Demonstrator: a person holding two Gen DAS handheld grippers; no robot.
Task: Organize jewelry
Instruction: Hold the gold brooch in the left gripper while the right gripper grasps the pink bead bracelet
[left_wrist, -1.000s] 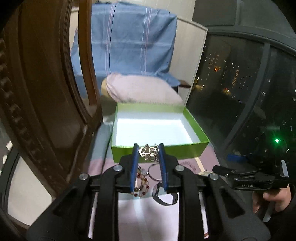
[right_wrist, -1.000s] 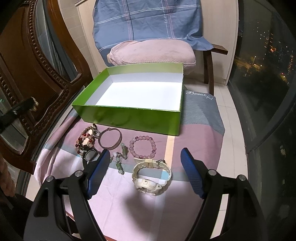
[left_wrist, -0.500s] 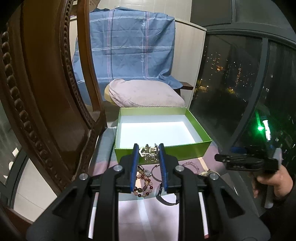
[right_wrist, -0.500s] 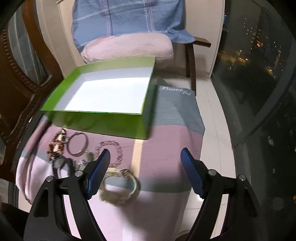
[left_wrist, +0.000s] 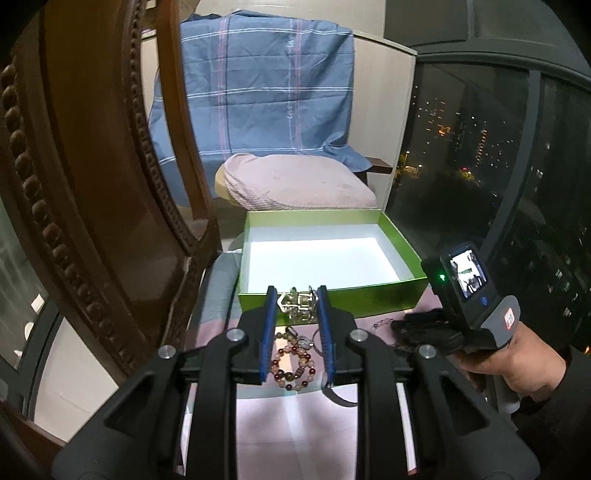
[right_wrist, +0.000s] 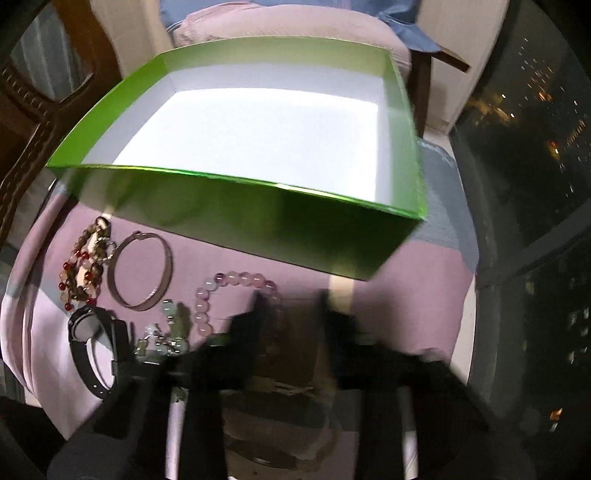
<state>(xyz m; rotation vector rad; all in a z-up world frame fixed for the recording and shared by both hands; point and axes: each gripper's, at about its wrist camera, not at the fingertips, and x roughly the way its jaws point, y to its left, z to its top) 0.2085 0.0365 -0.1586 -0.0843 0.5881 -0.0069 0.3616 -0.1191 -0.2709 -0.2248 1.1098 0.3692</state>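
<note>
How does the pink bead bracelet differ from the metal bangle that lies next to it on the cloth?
The pink bead bracelet is a string of round pale pink beads, while the metal bangle is one smooth thin band. The bangle lies fully in view, but the bracelet is partly hidden behind the blurred right hand-held gripper. Both lie flat on the pink cloth, outside the green box.

Carved wooden chair (left_wrist: 92, 221), blue plaid cloth (left_wrist: 258, 92), dark night window (left_wrist: 498, 147)
</note>
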